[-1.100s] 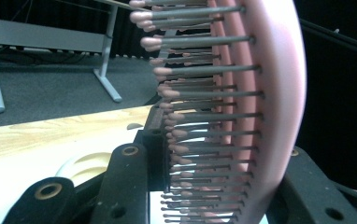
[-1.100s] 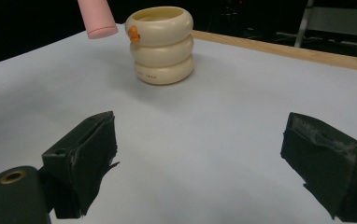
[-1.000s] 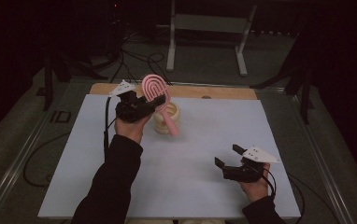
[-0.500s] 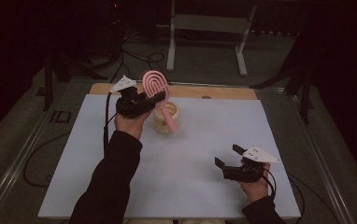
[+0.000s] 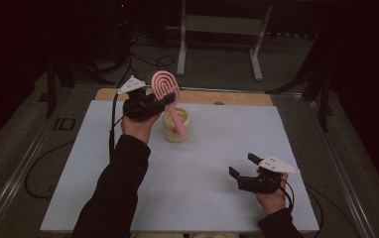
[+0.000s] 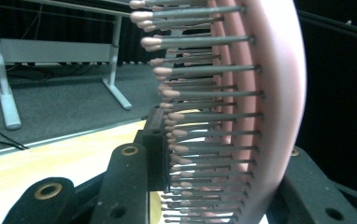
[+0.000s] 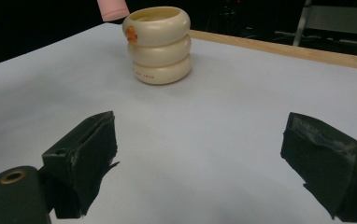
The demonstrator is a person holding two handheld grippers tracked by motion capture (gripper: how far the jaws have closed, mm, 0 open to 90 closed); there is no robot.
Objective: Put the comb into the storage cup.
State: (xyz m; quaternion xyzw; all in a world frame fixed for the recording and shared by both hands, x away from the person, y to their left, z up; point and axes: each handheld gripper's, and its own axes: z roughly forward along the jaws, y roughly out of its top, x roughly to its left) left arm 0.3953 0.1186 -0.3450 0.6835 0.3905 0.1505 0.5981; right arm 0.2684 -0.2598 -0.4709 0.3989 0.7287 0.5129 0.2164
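We record the left gripper (image 5: 161, 102) raised over the far left part of the white table (image 5: 202, 178), its jaws clamped on the head of a pink hairbrush (image 5: 166, 89). In the left gripper view the brush head (image 6: 256, 107) sits between the two black jaws, bristles pointing toward the left jaw and the smooth pink back against the right one. From the high view we note the brush held tilted: the oval head is uppermost, just beyond the gripper, and the handle slopes down and to the right over the mouth of a cream ribbed cup (image 5: 176, 126). Whether the handle tip touches the cup's rim or inside we cannot tell. In the right gripper view the pink handle end (image 7: 112, 9) appears just above and beside the cup's rim (image 7: 160, 44), at its left.

The cup stands upright on the table, just to the right of the left hand, near the wooden far edge (image 5: 237, 98).

The right gripper (image 5: 240, 171) rests low at the near right of the table, well apart from the cup and brush. Its jaws stand wide apart with nothing between them, bare table showing in the gap.
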